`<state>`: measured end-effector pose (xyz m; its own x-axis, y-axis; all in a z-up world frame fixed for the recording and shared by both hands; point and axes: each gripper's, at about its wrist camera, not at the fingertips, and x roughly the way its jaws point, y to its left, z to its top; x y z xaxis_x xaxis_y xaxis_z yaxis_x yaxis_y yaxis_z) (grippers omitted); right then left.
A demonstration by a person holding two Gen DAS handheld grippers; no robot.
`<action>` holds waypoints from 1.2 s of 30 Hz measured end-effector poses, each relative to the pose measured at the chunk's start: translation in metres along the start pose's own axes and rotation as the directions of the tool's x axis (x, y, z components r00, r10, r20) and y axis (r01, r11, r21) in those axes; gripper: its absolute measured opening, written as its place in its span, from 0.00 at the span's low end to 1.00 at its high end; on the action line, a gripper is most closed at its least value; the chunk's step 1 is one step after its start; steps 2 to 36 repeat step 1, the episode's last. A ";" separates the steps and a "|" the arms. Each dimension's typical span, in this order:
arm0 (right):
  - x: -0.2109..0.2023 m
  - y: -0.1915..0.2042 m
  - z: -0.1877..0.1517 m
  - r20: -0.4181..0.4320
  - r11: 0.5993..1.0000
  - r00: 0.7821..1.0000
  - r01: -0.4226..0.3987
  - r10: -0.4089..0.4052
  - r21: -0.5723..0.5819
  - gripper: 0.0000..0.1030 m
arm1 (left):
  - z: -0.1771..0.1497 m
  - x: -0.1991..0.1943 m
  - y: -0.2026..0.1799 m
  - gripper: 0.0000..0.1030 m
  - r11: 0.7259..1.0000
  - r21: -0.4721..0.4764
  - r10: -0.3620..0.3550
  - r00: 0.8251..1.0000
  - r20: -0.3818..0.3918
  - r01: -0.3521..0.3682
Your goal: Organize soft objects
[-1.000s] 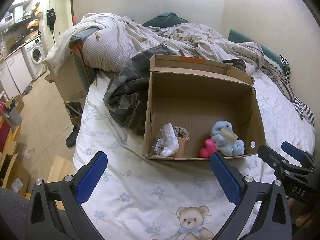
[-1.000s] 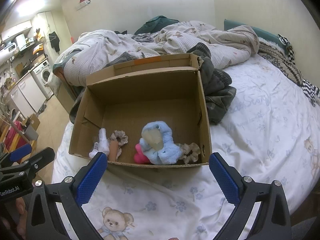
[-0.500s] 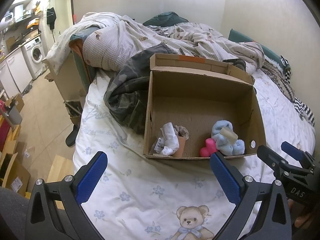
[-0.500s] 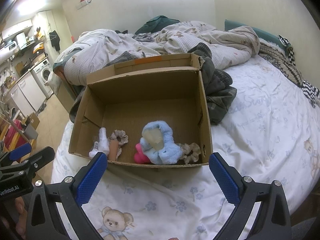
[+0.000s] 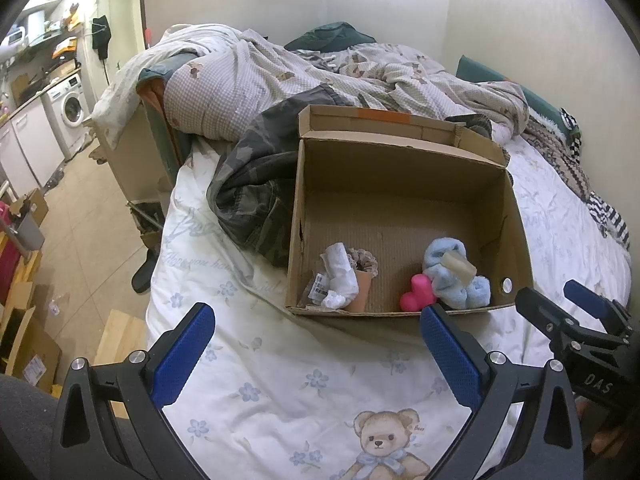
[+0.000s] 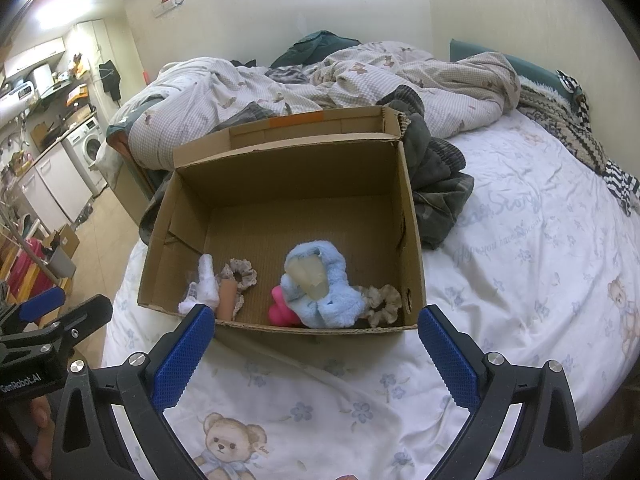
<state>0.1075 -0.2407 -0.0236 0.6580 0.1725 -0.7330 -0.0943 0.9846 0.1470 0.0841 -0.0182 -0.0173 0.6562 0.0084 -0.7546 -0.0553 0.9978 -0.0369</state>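
An open cardboard box sits on the bed. Inside lie a fluffy blue piece with a pale block on it, a pink toy, a white crumpled item, a brown roll, and frilly scrunchies. My left gripper is open and empty, held in front of the box. My right gripper is open and empty, also in front of the box.
A camouflage garment lies left of the box and a dark garment right of it. A rumpled checked quilt is behind. The white bear-print sheet spreads in front. The floor with a washing machine is at left.
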 end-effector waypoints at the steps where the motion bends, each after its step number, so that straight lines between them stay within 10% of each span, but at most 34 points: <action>1: 0.000 0.000 0.000 0.000 1.000 1.000 0.000 0.000 0.000 1.00 | 0.000 0.000 0.000 0.99 1.000 -0.002 -0.002 1.000 -0.001 0.002; 36: 0.000 0.000 0.000 0.000 1.000 1.000 0.000 0.000 0.000 1.00 | 0.000 0.000 0.000 0.99 1.000 -0.002 -0.002 1.000 -0.001 0.002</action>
